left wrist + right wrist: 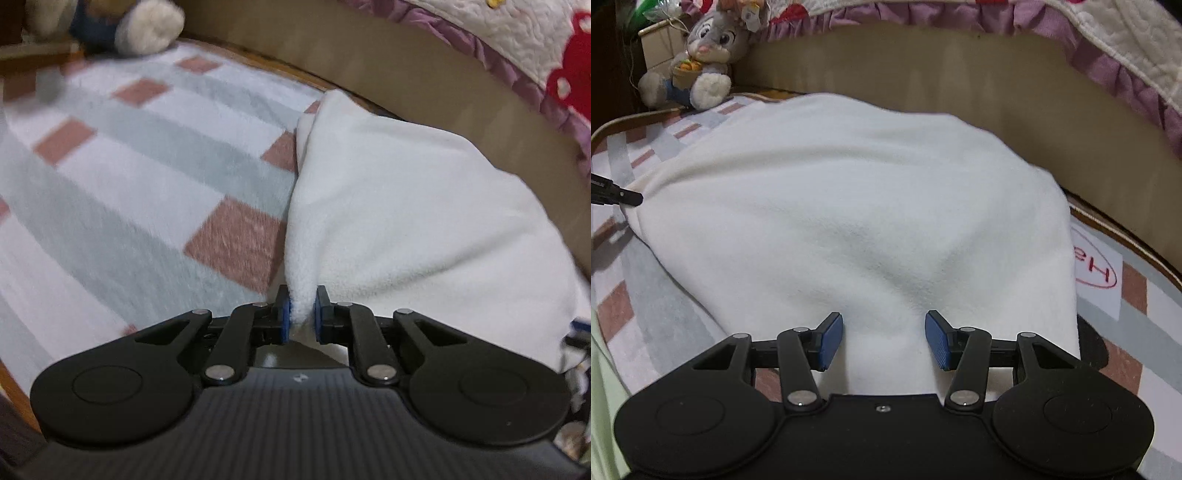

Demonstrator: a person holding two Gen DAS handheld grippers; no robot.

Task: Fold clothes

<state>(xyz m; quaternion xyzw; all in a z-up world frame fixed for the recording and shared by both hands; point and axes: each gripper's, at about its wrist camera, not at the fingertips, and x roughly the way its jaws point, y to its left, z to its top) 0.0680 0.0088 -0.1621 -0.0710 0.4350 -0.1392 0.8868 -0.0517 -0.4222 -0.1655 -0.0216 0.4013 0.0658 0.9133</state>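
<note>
The white fleece garment [849, 221] lies on the checked blanket [122, 192], its long axis running from the claws toward the tan headboard [942, 85]. The left claw [302, 314] is pinched shut on the garment's near left edge. The right claw [884, 339] is spread wide over the garment's near edge, gripping nothing. A plush rabbit [701, 55] sits beyond the garment's far left corner.

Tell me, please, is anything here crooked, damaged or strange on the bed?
Nothing is damaged or spilled. The white cloth lies bunched and uneven on the checked blanket, because the left claw pinches one edge while the right claw is open over it. The toy rabbit sits upright.
</note>
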